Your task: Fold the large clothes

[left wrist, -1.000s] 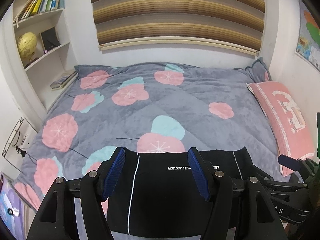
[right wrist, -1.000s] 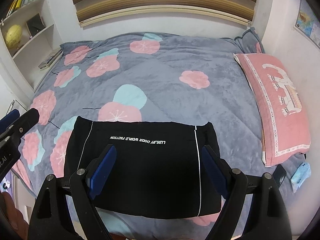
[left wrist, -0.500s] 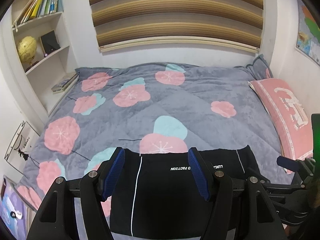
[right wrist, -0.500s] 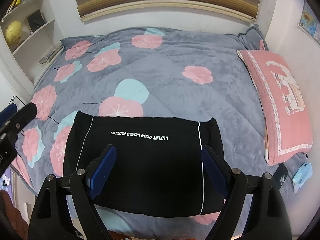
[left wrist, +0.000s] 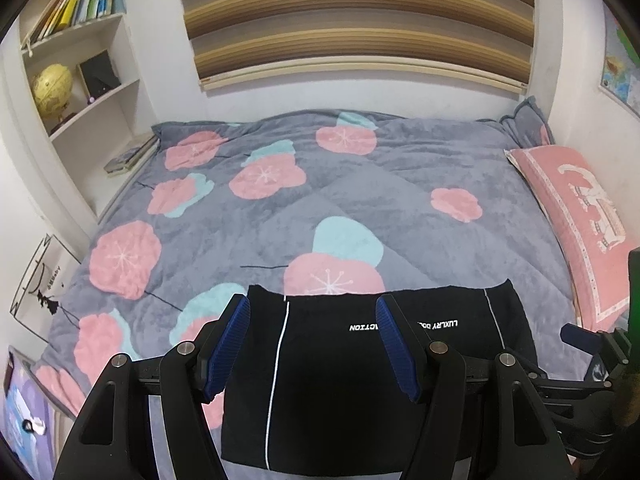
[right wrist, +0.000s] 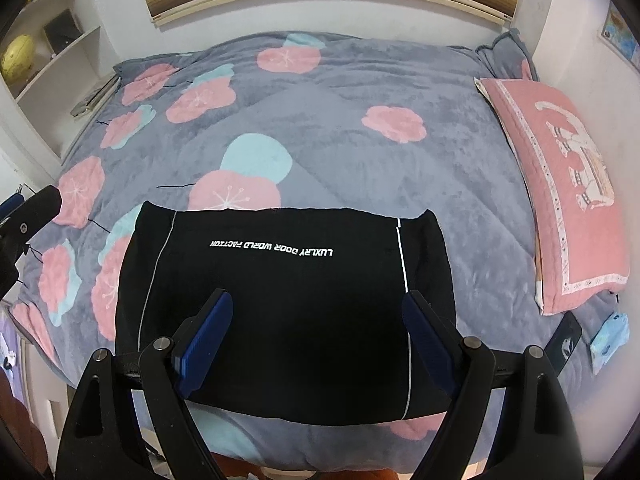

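A black garment (right wrist: 288,304) with thin white stripes and white lettering lies folded into a flat rectangle at the near edge of the bed; it also shows in the left wrist view (left wrist: 332,376). My left gripper (left wrist: 314,312) is open and empty, held above the garment's left part. My right gripper (right wrist: 316,308) is open and empty, held above the garment's middle. The right gripper's body shows at the right edge of the left wrist view (left wrist: 592,364).
The bed is covered by a grey quilt (right wrist: 340,120) with pink and teal flowers. A pink pillow (right wrist: 560,192) lies along the right side. White shelves with books and a yellow globe (left wrist: 52,88) stand at the left. A striped blind hangs on the far wall.
Both grippers have drawn back and up a little from the garment, so it sits lower in the views. The garment itself has not moved. Both grippers stay open.
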### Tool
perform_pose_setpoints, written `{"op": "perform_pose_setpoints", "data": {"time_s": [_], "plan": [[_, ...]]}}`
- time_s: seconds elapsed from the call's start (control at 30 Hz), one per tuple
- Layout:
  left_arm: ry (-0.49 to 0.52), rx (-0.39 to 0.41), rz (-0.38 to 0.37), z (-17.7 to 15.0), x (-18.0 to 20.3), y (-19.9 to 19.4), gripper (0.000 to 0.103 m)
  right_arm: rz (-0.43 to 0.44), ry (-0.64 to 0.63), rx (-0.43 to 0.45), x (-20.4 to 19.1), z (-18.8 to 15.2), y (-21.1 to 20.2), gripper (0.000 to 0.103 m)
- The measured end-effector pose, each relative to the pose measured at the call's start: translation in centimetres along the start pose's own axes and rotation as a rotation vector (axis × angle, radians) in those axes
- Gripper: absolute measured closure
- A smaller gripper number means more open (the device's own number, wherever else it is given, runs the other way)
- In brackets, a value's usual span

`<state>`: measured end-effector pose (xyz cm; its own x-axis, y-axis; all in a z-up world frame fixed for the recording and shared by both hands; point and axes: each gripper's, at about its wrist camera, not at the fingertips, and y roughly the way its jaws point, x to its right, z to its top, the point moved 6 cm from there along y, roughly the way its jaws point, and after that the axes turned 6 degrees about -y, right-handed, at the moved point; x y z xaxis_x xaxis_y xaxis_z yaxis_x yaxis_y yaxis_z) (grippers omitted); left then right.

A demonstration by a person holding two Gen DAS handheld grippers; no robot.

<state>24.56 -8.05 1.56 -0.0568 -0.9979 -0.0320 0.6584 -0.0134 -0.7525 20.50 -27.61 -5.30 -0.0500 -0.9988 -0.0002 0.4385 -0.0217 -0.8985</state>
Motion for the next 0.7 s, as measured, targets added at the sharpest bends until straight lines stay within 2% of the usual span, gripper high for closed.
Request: {"op": "perform_pose_setpoints", "data": {"time_s": [0.4, 0.6, 0.7], "plan": [[0.040, -0.021, 0.007, -0.5, 1.1, 1.7, 0.036, 0.002, 0.022, -0.049, 1.0, -0.8, 2.1, 0.015], [0.060, 0.036, 0.036, -0.1, 0.7, 1.5, 0.036, 0.000, 0.013, -0.058, 0.7, -0.7, 2.6, 0.015], [0.036, 0.066, 0.024, 0.4, 0.0, 1.2, 0.036, 0.003, 0.013, -0.067, 0.6, -0.7, 3.0, 0.015]]}}
